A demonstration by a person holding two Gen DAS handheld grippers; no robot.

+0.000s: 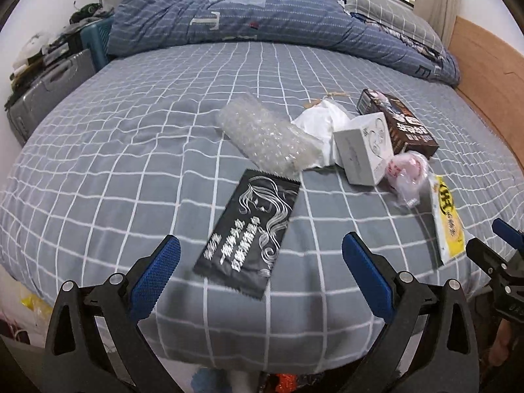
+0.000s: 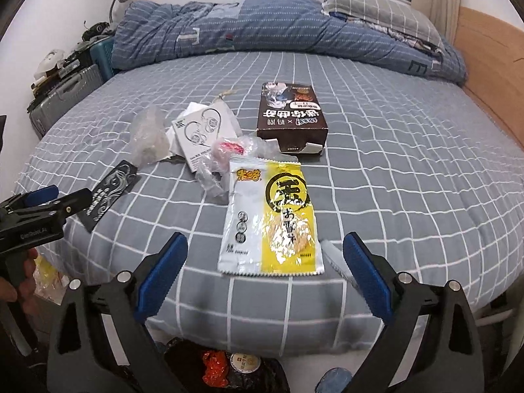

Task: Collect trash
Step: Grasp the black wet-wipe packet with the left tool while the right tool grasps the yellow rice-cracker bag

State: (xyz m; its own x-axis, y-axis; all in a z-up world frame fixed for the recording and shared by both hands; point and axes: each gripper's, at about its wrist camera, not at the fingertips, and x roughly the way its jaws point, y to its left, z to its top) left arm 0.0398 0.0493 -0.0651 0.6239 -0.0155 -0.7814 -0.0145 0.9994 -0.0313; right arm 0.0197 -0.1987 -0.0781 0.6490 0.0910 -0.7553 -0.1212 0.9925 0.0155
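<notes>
the white tissue (image 1: 322,124) lies partly under the bubble wrap (image 1: 267,132) and the white box (image 1: 363,147). the yellow snack packet (image 1: 447,219) is squeezed and blurred near the left view's right rim. below the bed's edge (image 2: 262,334), an orange wrapper (image 2: 214,366) and a round lid (image 2: 245,362) show only in part; their print is too small to read.

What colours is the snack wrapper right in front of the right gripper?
The snack wrapper is white on one side and yellow on the other, with a black round logo. Right wrist view shows it best.
</notes>
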